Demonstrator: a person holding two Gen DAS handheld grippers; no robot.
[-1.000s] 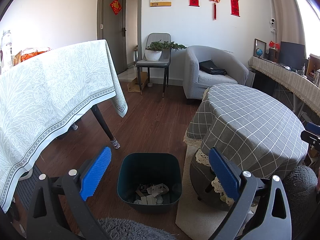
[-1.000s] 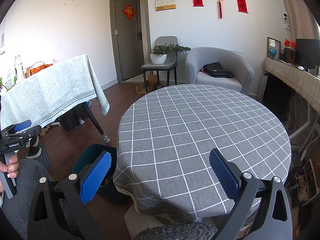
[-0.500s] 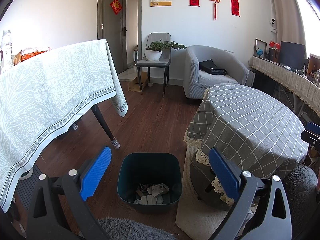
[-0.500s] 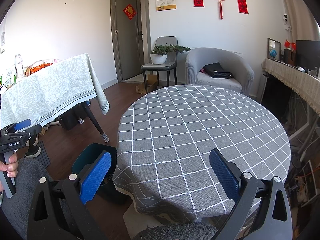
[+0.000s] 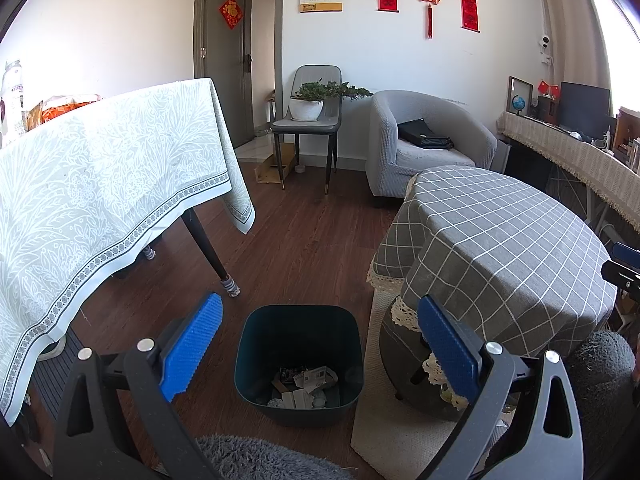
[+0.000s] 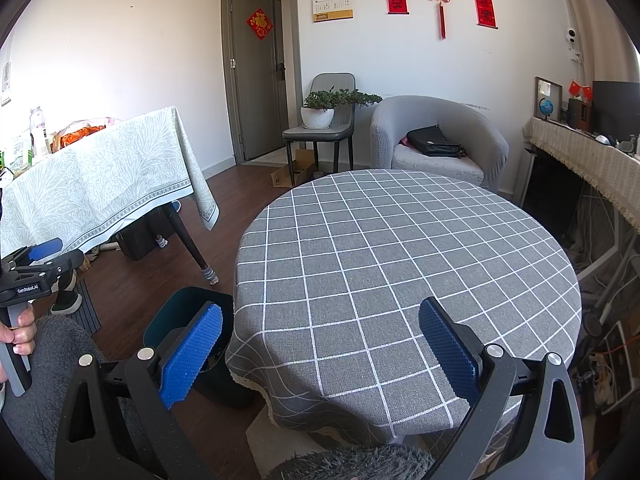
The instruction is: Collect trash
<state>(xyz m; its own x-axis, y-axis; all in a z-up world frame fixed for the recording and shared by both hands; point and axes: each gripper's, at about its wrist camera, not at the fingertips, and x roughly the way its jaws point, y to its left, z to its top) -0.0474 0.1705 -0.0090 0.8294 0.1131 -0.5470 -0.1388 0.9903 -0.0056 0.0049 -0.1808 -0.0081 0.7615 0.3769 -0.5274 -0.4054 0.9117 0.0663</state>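
Wood floor (image 5: 304, 240) fills the frame centre, w/ a round table (image 5: 500, 236) in grey checked cloth at right. Dark teal bin (image 5: 298, 360) sits bottom centre of the left wrist view, beside the table's base; crumpled paper trash (image 5: 306, 384) lies at its bottom, whitish scraps and a dark wrapper. Left gripper (image 5: 316, 344) above it, fingers spread, holding nothing. Right gripper (image 6: 320, 344) over the tabletop, fingers spread too.

1. Bright daylight throughout, strongest from the upper right corner of the left wrist view.
2. Blown-out glare on the white wall (image 5: 60, 60) at far left.
3. Heavy fisheye bending with black vignette at the corners.
4. Sharp focus overall; soft shadow under the round table (image 6: 400, 240).
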